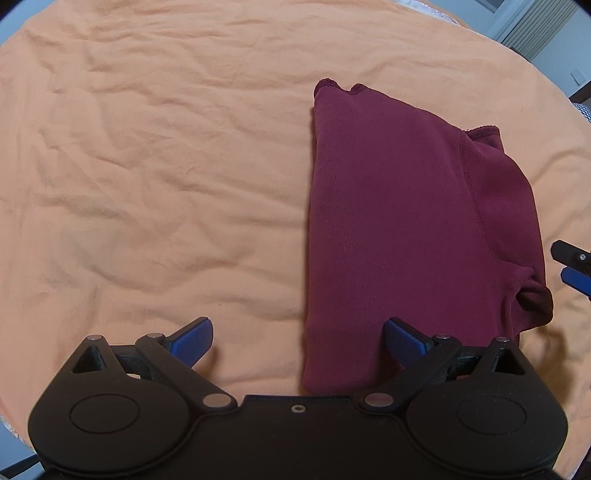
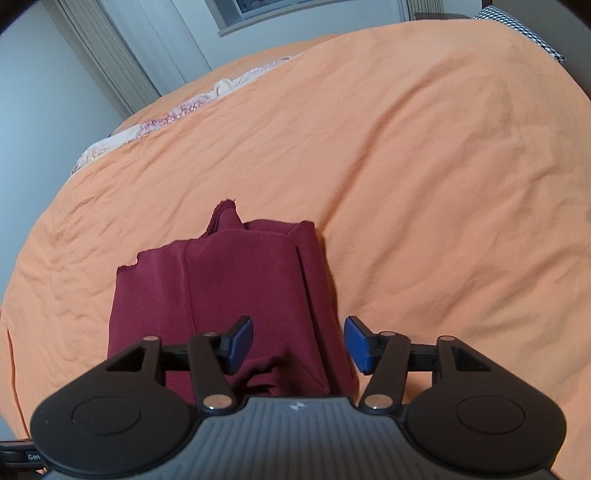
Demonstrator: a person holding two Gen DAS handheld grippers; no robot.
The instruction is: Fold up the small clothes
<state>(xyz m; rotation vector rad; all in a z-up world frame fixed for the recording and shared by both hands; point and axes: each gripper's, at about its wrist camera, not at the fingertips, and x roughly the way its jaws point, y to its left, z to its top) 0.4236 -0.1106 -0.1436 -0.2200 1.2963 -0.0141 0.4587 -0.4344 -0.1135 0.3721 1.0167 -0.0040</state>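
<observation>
A maroon garment [image 1: 406, 229] lies folded into a long narrow shape on the orange sheet [image 1: 166, 166]. My left gripper [image 1: 297, 341] is open above the garment's near left corner, its right pad over the cloth, its left pad over bare sheet. The right gripper's tips [image 1: 570, 266] show at the right edge of the left wrist view, just beside the garment's bunched right end. In the right wrist view the same garment [image 2: 229, 288] sits under my open right gripper [image 2: 299, 343], whose fingers straddle its near right edge without gripping it.
The orange sheet [image 2: 424, 166] covers a bed with wrinkles across it. A patterned blanket edge [image 2: 177, 110] shows at the bed's far side. Wall, curtain [image 2: 110, 55] and window lie beyond. A checked cloth [image 2: 524, 33] sits at the far right corner.
</observation>
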